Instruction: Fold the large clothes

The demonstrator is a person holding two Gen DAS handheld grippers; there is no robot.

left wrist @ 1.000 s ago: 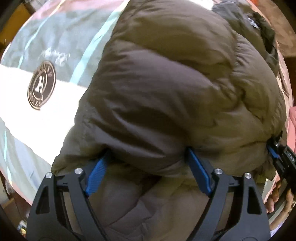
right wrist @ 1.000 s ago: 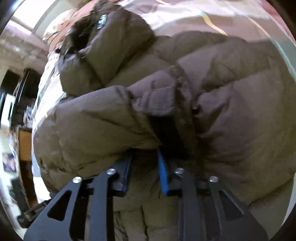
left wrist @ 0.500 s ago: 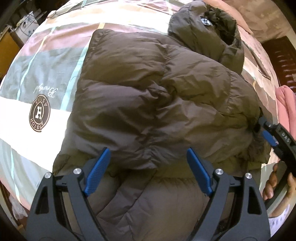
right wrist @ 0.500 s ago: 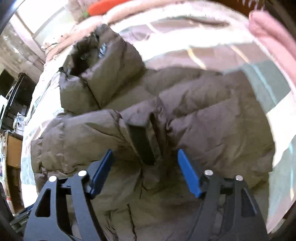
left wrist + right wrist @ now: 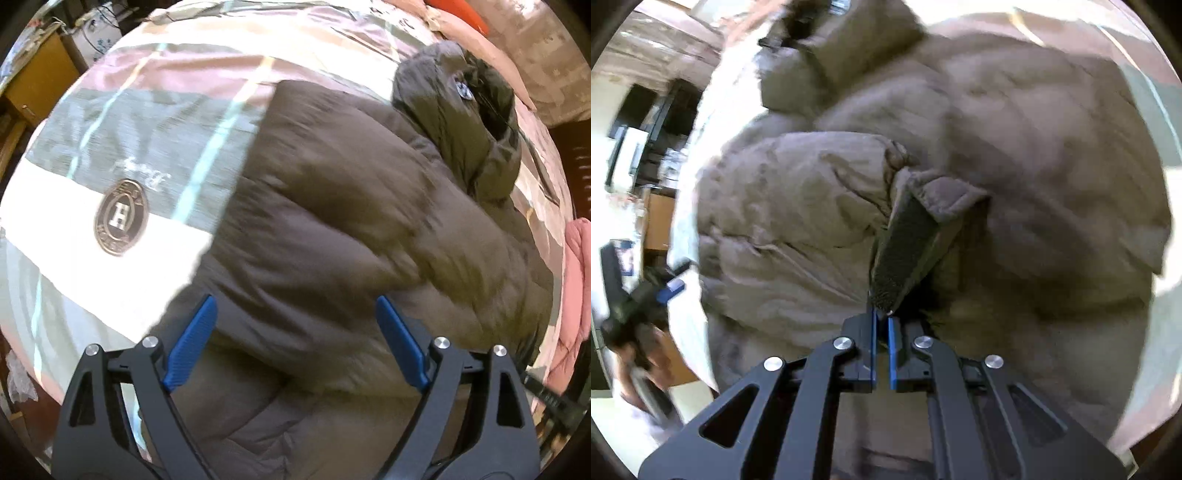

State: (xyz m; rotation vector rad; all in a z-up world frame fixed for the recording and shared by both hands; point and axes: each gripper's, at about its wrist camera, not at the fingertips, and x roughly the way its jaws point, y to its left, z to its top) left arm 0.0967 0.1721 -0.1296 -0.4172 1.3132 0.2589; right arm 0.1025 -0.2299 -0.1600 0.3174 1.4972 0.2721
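Observation:
A brown puffer jacket lies on the bed with its hood at the far end. My left gripper hangs over the jacket's near left part. Its jaws are wide and still opening, and the pads touch nothing. In the right wrist view the jacket has a sleeve folded across the front. That sleeve ends in a dark fuzzy cuff tab. My right gripper is shut on the tip of the tab. The left gripper shows blurred at the left edge.
The bedspread is striped grey, pink and white and bears a round H emblem. Pink fabric lies at the right edge. Wooden furniture stands beyond the bed at the left. A hand holds the left gripper.
The left gripper has lifted off the jacket, so more of the bedspread shows. The right gripper opened wide, shifted along the sleeve and closed on the cuff tab.

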